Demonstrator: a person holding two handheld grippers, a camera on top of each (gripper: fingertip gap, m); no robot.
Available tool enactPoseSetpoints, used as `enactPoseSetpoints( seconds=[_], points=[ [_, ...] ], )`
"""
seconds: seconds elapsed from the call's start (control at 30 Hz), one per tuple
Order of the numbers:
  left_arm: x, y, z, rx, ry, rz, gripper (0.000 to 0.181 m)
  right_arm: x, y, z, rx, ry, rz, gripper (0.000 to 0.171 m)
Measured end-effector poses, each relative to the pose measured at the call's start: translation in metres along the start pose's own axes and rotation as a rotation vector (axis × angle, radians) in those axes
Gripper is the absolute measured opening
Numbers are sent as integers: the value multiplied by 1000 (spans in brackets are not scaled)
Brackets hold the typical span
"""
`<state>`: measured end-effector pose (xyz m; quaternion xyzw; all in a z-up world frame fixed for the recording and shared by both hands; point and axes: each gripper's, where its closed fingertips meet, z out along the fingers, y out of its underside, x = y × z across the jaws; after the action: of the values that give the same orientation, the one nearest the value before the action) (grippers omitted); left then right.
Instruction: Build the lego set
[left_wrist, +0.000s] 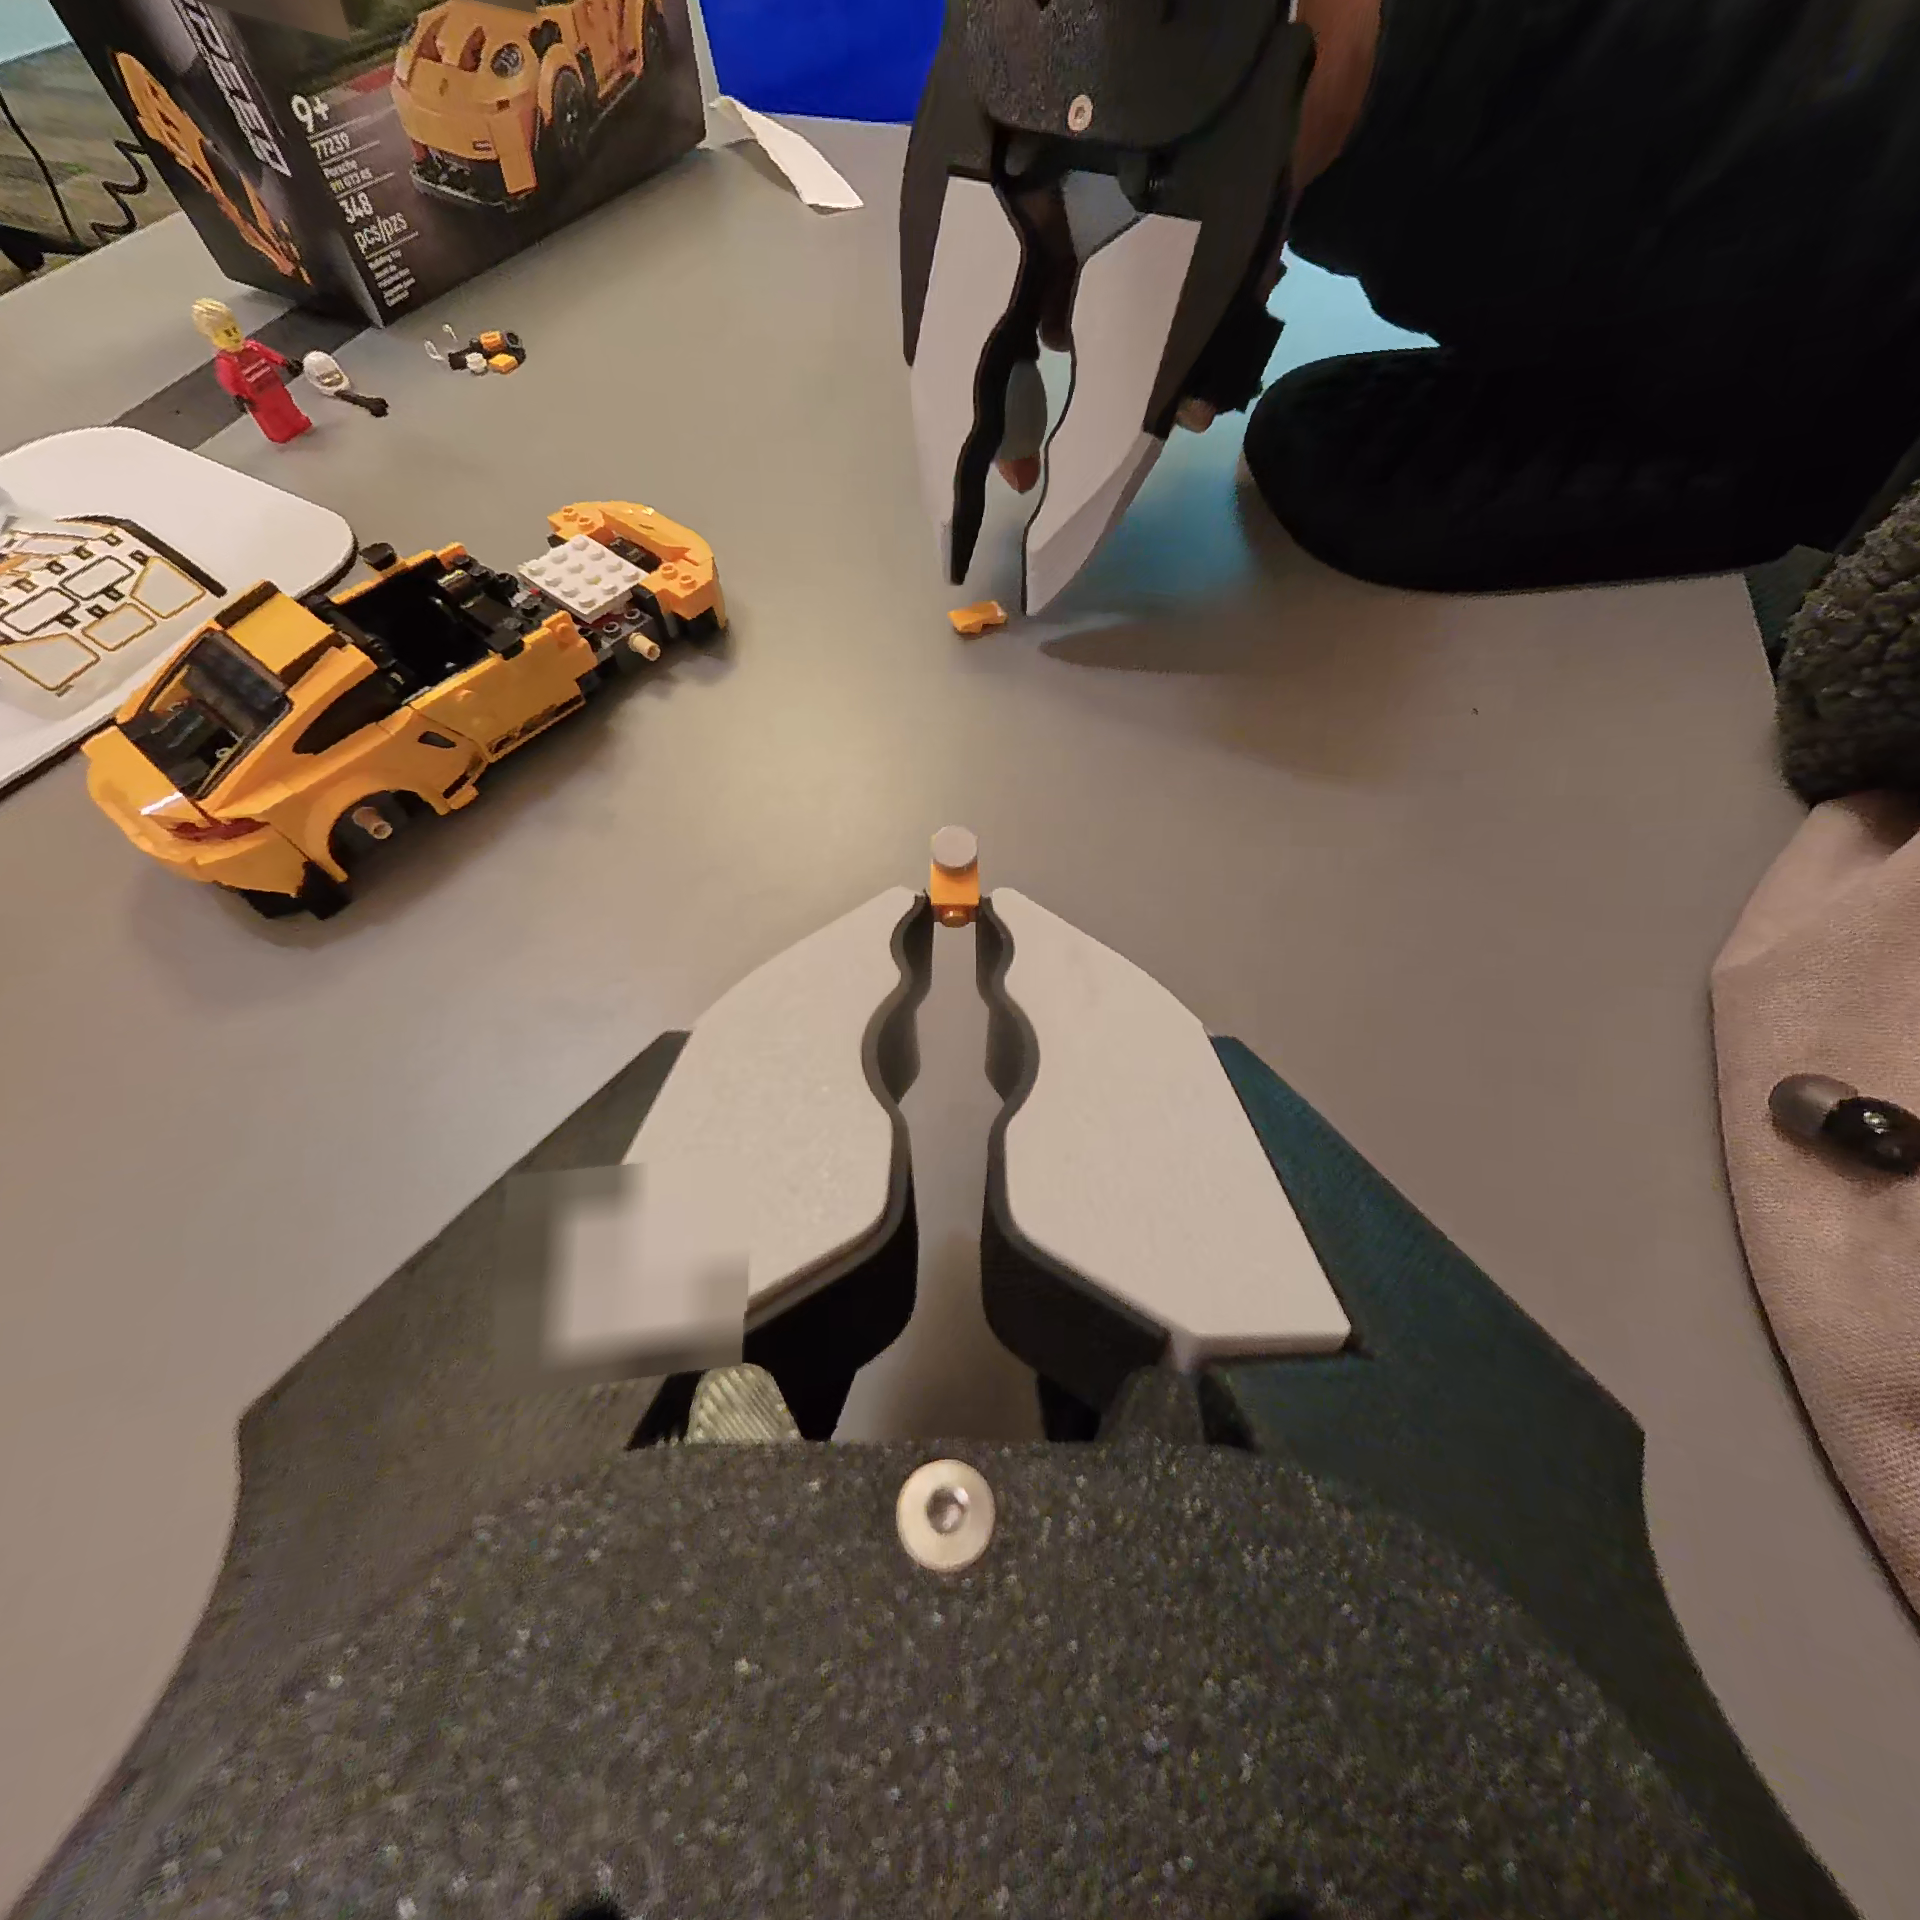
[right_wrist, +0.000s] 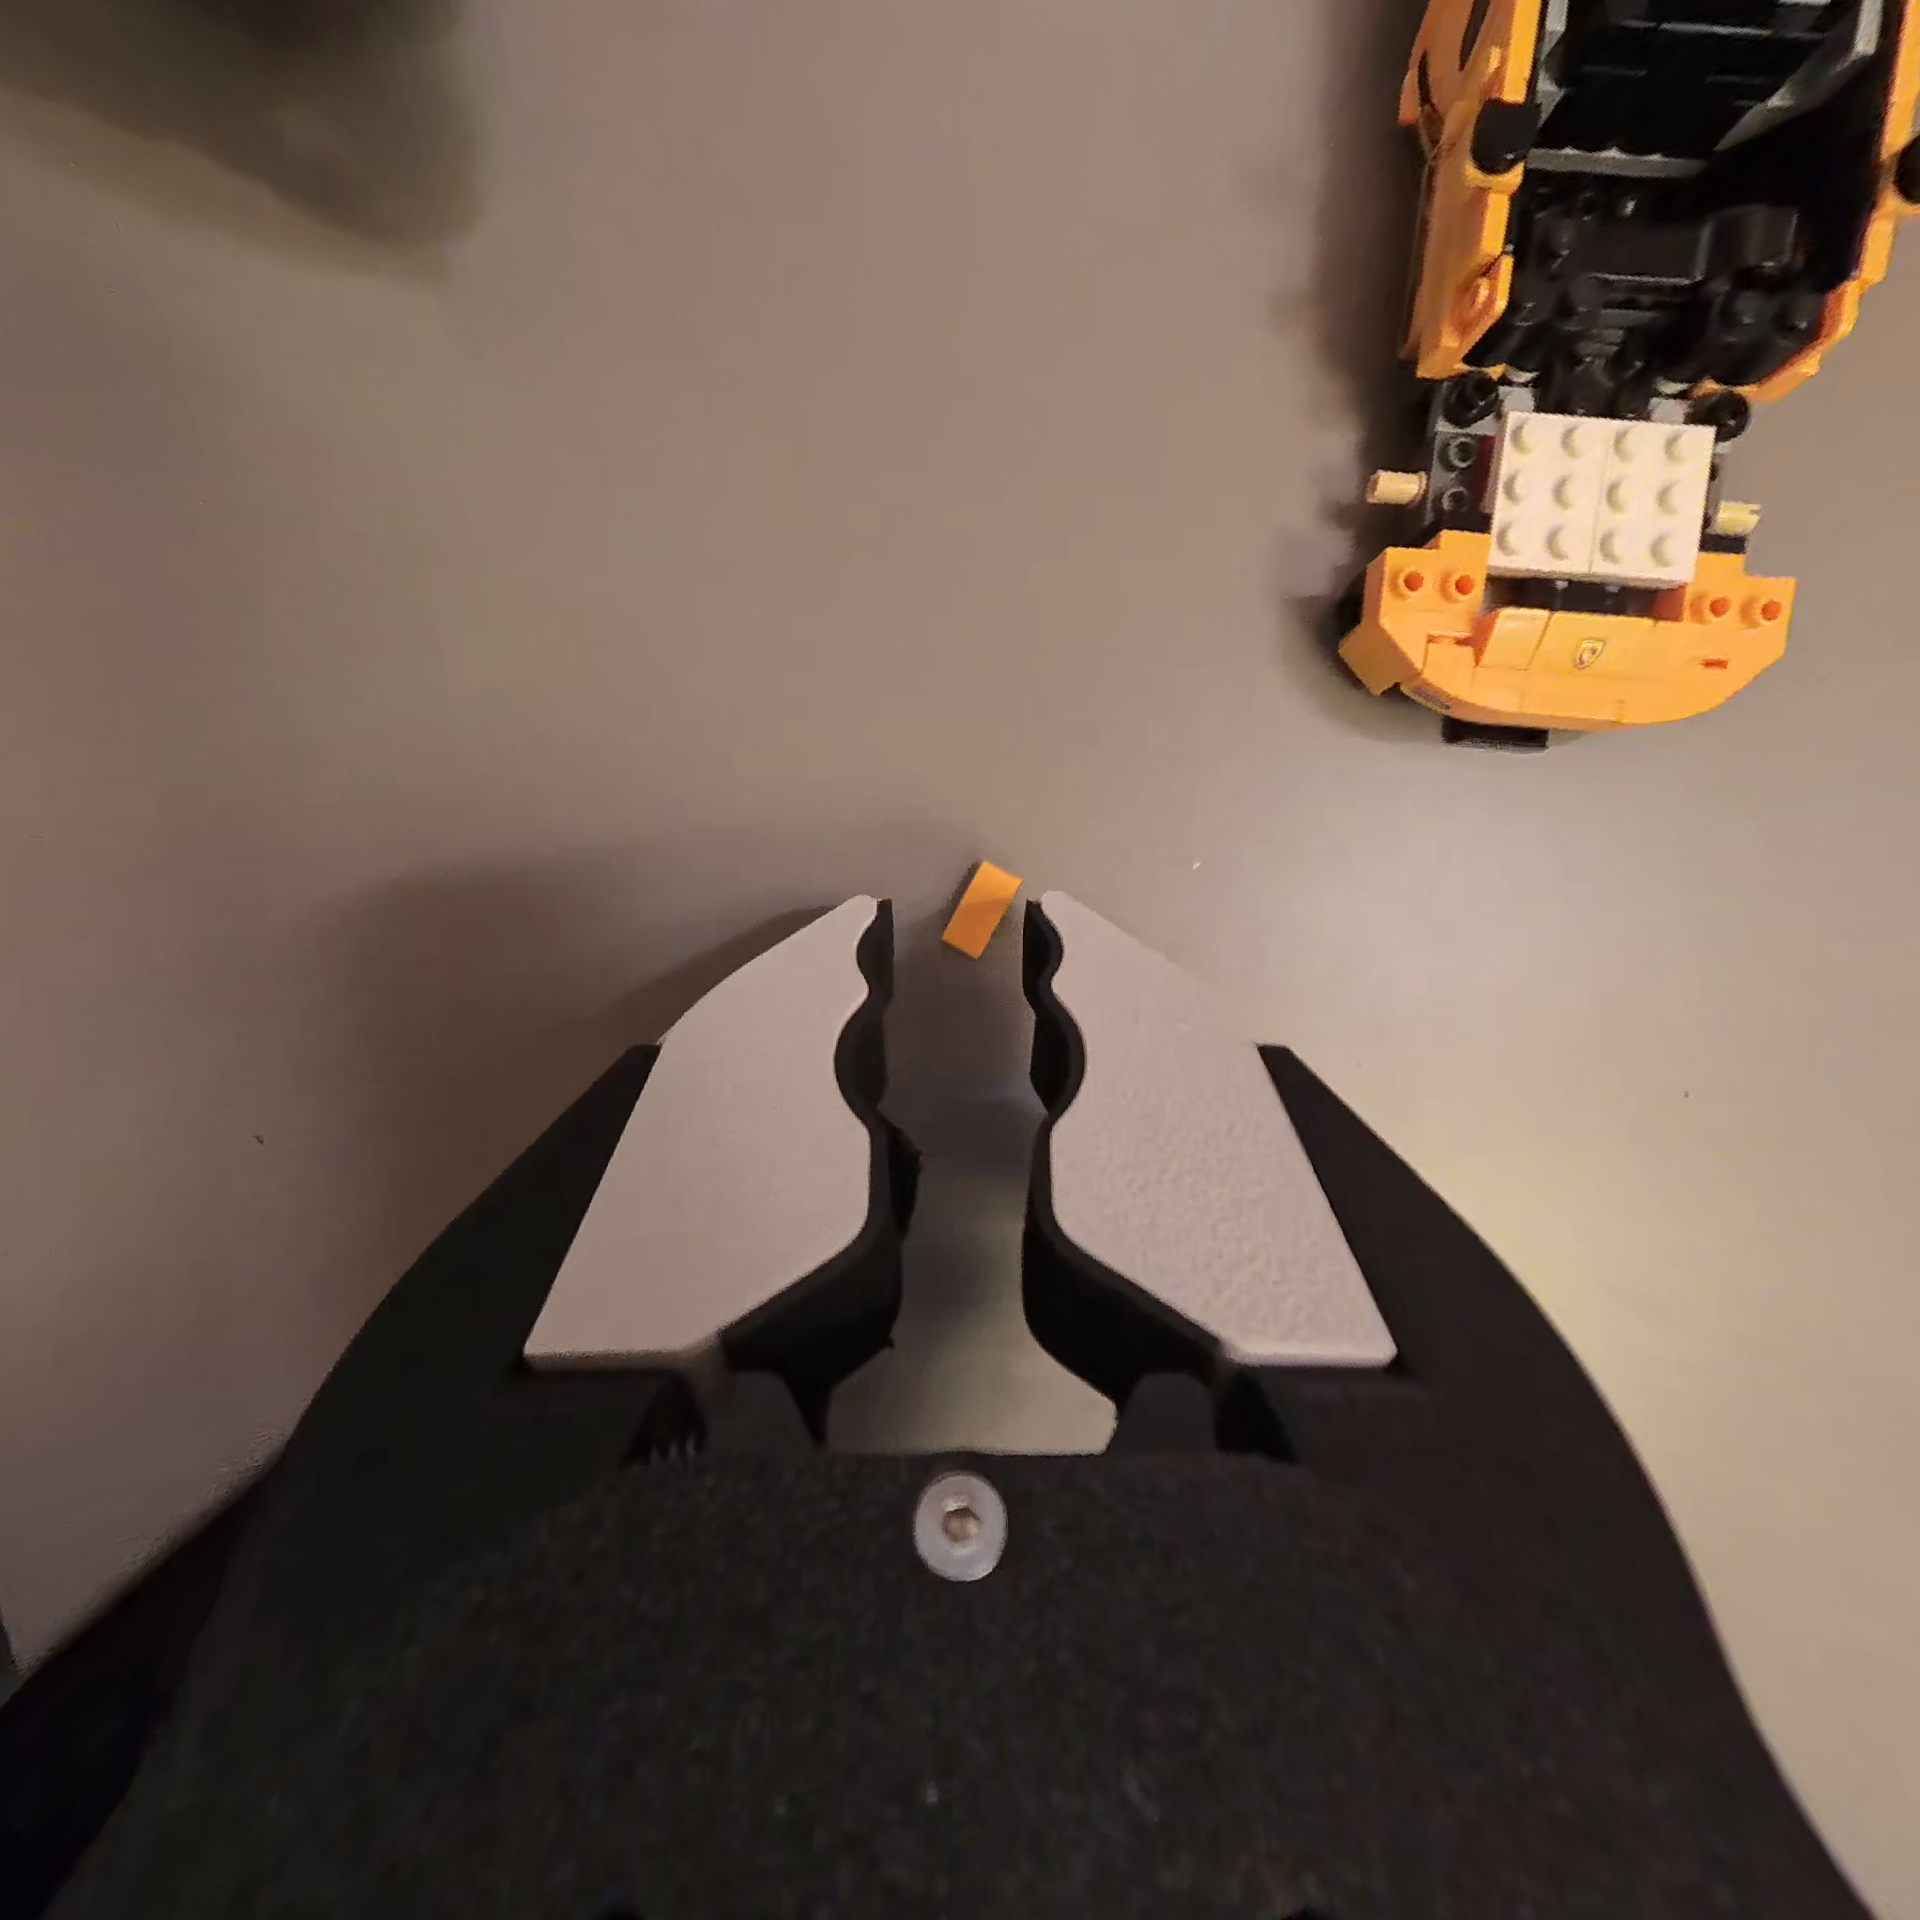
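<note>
A partly built orange and black lego car (left_wrist: 395, 696) stands on the grey table (left_wrist: 1247, 831); it also shows in the right wrist view (right_wrist: 1600, 416), top right. My left gripper (left_wrist: 954, 902) is shut on a small orange piece with a grey round cap (left_wrist: 953, 883) at its tips. My right gripper (right_wrist: 956, 909) is open, pointing down at the table, with a small orange tile (right_wrist: 981, 908) lying loose between its fingertips. In the left wrist view the right gripper (left_wrist: 992, 592) stands tip-down beside that tile (left_wrist: 977, 617).
The lego box (left_wrist: 395, 156) stands at the back left. A red minifigure (left_wrist: 255, 369), a white helmet (left_wrist: 324, 371) and several small loose parts (left_wrist: 483, 351) lie in front of it. An instruction sheet on a white board (left_wrist: 125, 582) lies left. Person's dark clothing (left_wrist: 1610, 312) at the right. The grippers' ends are close to 15 centimeters from one another. The red minifigure (left_wrist: 255, 369) lies around 30 centimeters away from my right fingertips.
</note>
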<state>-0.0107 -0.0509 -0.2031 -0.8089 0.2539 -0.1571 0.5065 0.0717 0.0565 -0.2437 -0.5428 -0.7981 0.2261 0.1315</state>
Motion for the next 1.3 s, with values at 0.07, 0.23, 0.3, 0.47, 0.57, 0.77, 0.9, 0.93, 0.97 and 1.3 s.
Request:
enactPoseSetpoints(
  seconds=[0.07,0.23,0.3,0.47,0.57,0.77,0.9,0.93,0.97,1.3],
  points=[
    [0,0,0,-1,1,0,8,3,3,2,-17,6,18,23],
    [1,0,0,-4,-2,7,7,2,3,7,-23,-5,42,17],
    [1,0,0,-5,-2,10,7,3,2,8,-18,3,51,13],
    [1,-1,-1,-1,2,5,7,3,0,10,-13,17,31,8],
    [2,0,-1,-3,3,3,7,2,-3,11,-4,14,21,8],
    [3,5,1,-34,16,-14,7,-3,-21,8,83,12,-15,8],
    [3,14,4,-85,29,-50,7,-15,-32,7,136,-16,-72,8],
    [3,15,4,-93,34,-58,7,-18,-33,8,139,-26,-85,8],
    [4,17,5,-102,42,-70,7,-22,-34,8,143,-40,-101,8],
    [6,24,8,-145,52,-75,7,-51,-47,30,140,-106,-186,8]
  ],
)
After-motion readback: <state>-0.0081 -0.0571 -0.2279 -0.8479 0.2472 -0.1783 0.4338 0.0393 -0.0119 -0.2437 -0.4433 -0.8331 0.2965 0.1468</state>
